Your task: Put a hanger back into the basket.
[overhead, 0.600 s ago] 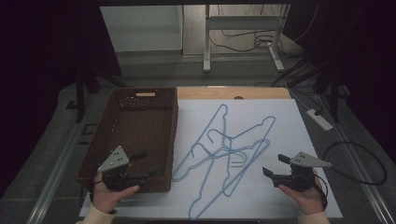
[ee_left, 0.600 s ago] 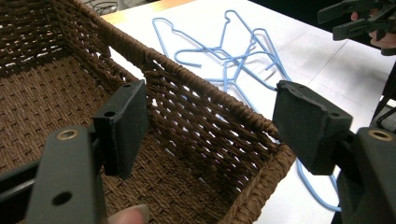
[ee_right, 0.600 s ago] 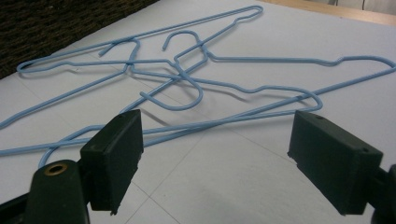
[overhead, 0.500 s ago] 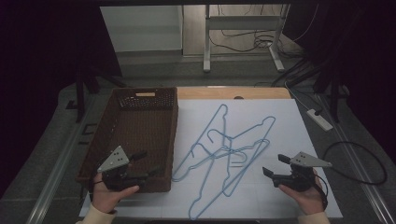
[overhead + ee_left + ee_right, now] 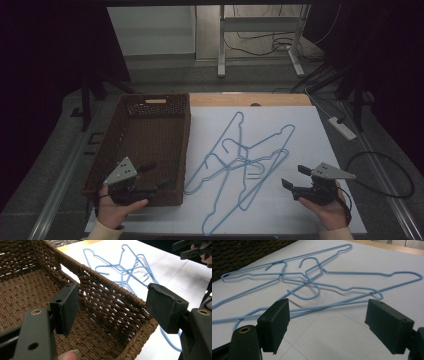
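A tangle of thin light-blue wire clothes hangers [image 5: 240, 165] lies in the middle of the frame in the high view, spread flat on the white sheet covering the surface [image 5: 300, 120], just to the right of the dark brown woven wicker basket [image 5: 150, 107], which looks empty. It seems to be 3 or 4 hangers, hooks and shoulders crossed over one another, so an exact count is hard.

The right tool [image 5: 295, 179] sits at the lower right of that view with its jaws spread wide and nothing between them, pointed toward the pile. The right gripper view looks along it at the nearest hanger bar [image 5: 332, 305], which runs across just beyond the pads. The left tool [image 5: 155, 176] hangs over the near right corner of the basket at lower left, likewise wide open and empty.

The job looks like moving hangers into the basket, and it appears barely begun. I'd pick 1 wire only, the outermost bar nearest the right tool, and close on a straight stretch away from any crossing. Lift slowly and watch whether a hook drags a neighbour along; if it does, the left tool could pin the rest down. The wire is thin and slick, so centre it on the pads before squeezing.
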The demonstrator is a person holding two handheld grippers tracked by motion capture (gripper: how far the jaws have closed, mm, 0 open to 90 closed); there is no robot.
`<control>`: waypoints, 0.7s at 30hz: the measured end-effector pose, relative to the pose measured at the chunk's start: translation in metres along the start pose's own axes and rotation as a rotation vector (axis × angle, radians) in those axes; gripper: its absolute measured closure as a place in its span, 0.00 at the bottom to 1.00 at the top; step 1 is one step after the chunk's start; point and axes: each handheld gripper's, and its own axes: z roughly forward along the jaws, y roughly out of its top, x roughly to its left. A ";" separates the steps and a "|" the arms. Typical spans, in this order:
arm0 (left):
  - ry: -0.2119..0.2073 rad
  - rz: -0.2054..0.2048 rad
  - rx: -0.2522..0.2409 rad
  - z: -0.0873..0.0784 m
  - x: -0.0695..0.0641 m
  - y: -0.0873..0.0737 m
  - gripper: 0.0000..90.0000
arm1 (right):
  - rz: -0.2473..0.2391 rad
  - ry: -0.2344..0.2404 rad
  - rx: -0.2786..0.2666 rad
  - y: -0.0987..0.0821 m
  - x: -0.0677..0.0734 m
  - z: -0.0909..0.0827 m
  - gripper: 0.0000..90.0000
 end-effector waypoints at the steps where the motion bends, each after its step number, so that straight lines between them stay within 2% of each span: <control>1: 0.001 0.000 0.001 0.000 0.000 0.000 0.31 | 0.001 0.000 0.001 0.000 0.000 0.000 0.23; 15: -0.001 0.001 0.007 0.002 0.000 -0.001 0.31 | 0.001 0.010 0.035 0.006 0.004 0.005 0.25; 19: -0.001 -0.004 0.006 0.002 0.002 -0.002 0.31 | -0.013 0.022 0.060 0.018 0.006 0.012 0.26; 21: -0.003 -0.002 0.008 0.001 0.001 -0.002 0.31 | -0.039 0.023 0.080 0.028 0.007 0.016 0.28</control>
